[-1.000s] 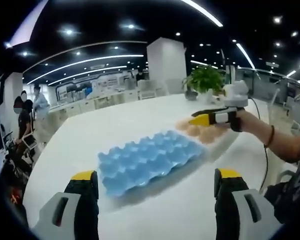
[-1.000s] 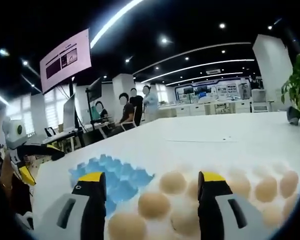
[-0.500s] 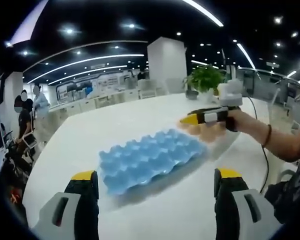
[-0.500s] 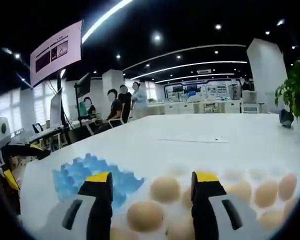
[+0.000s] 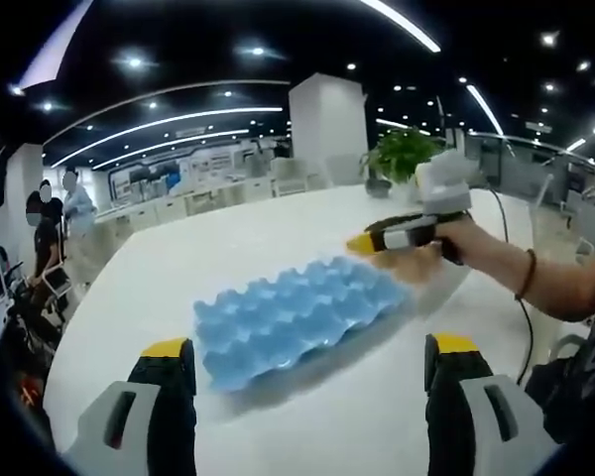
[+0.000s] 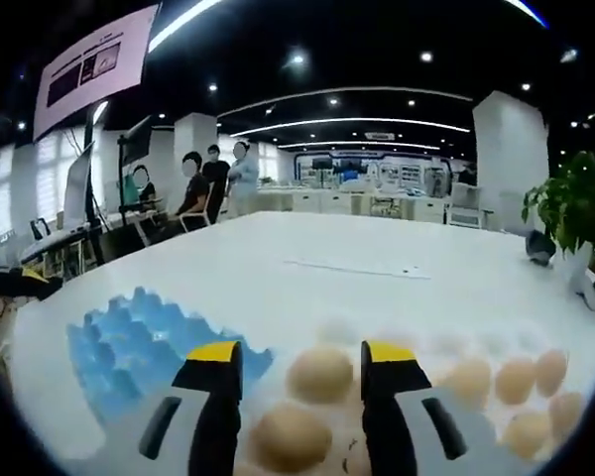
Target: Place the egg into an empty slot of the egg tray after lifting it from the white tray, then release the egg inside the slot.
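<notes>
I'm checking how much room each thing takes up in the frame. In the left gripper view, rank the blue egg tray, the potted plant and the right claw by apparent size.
1. Blue egg tray, clearly the largest.
2. Right claw and potted plant: they look about alike. The plant stands farther away, so I won't rank them.

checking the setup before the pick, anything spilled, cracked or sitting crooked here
Nothing stands out. The blue moulded egg tray lies flat on the white table with its slots empty, and the tan eggs sit in rows in the white tray, none visibly cracked. The right gripper hovers over them, open.
</notes>
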{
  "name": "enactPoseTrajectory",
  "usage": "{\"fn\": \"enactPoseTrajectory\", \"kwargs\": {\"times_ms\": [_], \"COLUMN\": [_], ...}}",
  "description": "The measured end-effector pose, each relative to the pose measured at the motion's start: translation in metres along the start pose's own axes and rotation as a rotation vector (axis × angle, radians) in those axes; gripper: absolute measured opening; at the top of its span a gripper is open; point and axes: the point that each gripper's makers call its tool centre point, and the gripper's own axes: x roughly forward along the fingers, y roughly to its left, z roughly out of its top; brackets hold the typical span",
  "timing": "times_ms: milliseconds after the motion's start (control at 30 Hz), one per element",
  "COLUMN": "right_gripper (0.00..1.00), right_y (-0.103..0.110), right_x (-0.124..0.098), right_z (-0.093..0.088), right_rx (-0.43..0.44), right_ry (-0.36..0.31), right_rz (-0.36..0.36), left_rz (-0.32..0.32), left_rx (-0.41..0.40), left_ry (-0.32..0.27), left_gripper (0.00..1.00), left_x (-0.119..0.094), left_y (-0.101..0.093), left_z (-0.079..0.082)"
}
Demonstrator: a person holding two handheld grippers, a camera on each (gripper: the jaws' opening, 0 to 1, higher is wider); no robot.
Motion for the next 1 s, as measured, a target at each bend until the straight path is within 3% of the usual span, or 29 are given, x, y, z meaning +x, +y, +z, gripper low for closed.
{"fn": "enactPoseTrajectory", "kwargs": {"times_ms": [100,233,400,633,1000], "right_gripper": [0.42,0.4,0.3,0.31,0.27], "right_y": [-0.004,-0.007,-0.019,-0.017,-0.024], "right_x": [0.003,0.004,0.004,0.008,0.008], "right_z": [-0.006,-0.008,-0.01,-0.015,-0.015], "right_rx": [0.05,0.045,0.074,-0.022,0.064], "right_ry": [0.033,0.049,0.06,0.121,0.101], "right_rz": [-0.04,-0.085,-0.156,-0.224,-0.266], "left_rz": [0.001,0.005,0.004,-0.004,0.007], "left_rx": [-0.001,-0.002,-0.007,-0.002,-0.002], "left_ry": [-0.004,0.0,0.0,0.001,-0.002], "left_gripper": [0.98,0.98,0.98,0.98,0.97], "left_x": [-0.002,-0.002,-0.001,0.001,0.001], "left_y": [0.002,0.004,0.006,0.005,0.009], "left_z": [0.0,-0.002,-0.003,-0.003,-0.001]}}
